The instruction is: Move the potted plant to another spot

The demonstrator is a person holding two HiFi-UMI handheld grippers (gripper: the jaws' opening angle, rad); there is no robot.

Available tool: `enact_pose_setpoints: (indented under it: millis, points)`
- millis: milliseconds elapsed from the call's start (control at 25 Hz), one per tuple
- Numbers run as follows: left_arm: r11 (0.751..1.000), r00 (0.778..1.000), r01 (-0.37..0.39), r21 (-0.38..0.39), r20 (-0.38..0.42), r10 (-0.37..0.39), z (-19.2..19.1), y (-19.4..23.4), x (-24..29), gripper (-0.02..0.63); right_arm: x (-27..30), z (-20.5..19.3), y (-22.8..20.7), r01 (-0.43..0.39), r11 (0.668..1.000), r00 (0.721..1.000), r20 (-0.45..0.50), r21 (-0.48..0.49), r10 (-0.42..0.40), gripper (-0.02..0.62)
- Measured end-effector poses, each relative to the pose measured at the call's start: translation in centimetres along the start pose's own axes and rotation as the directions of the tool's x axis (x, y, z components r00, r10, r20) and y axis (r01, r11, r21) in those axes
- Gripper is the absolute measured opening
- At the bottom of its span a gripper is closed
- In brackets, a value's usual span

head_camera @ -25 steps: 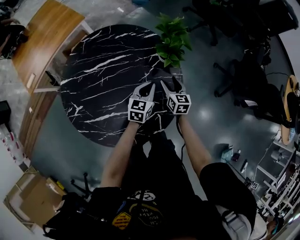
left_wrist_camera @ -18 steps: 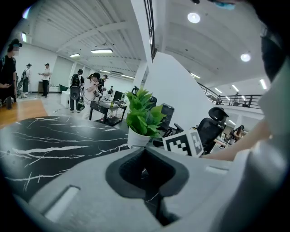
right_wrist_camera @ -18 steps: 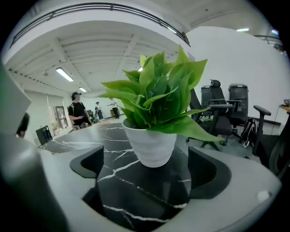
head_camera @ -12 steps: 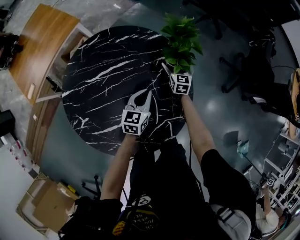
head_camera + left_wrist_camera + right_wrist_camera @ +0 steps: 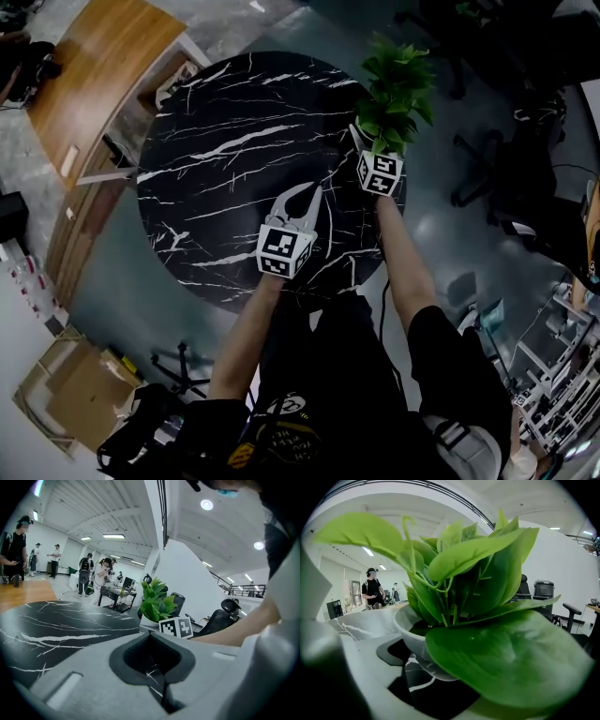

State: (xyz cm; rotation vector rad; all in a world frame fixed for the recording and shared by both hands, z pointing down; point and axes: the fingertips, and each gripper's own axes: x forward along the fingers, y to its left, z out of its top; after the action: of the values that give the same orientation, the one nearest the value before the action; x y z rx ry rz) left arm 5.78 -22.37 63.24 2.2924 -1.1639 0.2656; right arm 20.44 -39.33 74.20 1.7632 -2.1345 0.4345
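The potted plant [image 5: 396, 84] stands at the far right edge of the round black marble table [image 5: 225, 159]. Its green leaves [image 5: 487, 620] fill the right gripper view, above a white pot [image 5: 412, 637]. My right gripper [image 5: 372, 141] reaches to the pot with its jaws on either side. They have just been closing, and a dark gap still shows beside the left jaw. The right jaw is hidden under a leaf. My left gripper [image 5: 312, 192] hovers over the table's middle, shut and empty, to the left of the plant [image 5: 157, 604].
A wooden surface [image 5: 98, 56] lies beyond the table at the upper left. Office chairs [image 5: 487, 159] stand close by the table's right side. Cardboard boxes [image 5: 66, 398] sit on the floor at the lower left. Several people [image 5: 101, 573] stand far off.
My right gripper has gone forward from beside the left one to the plant's pot, with its jaws wider. The left gripper has drifted slightly and stays shut.
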Motion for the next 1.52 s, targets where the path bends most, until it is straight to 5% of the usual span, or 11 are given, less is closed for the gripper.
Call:
enact_pose_setpoints:
  millis: [480, 880, 1320, 1520]
  points:
    - [0.985, 0.986, -0.166, -0.035, 0.016, 0.167, -0.2, 9.3, -1.9, 0.003, 8.1, 3.8, 6.3, -0.12, 0.991, 0.993, -0.021, -0.054, 0.119, 0.494]
    - [0.919, 0.919, -0.378, -0.115, 0.073, 0.387, 0.3, 21.3, -8.7, 0.004, 13.4, 6.4, 18.6, -0.311, 0.938, 0.95, -0.048, -0.151, 0.308, 0.494]
    - [0.846, 0.844, -0.49, -0.211, 0.126, 0.521, -0.4, 28.5, -16.5, 0.004, 14.3, 6.1, 38.7, -0.554, 0.79, 0.83, -0.098, -0.262, 0.55, 0.494]
    - [0.773, 0.782, -0.545, -0.323, 0.136, 0.608, -3.0, 29.4, -21.4, 0.003, 11.8, 4.6, 47.7, -0.667, 0.676, 0.738, -0.147, -0.313, 0.659, 0.494]
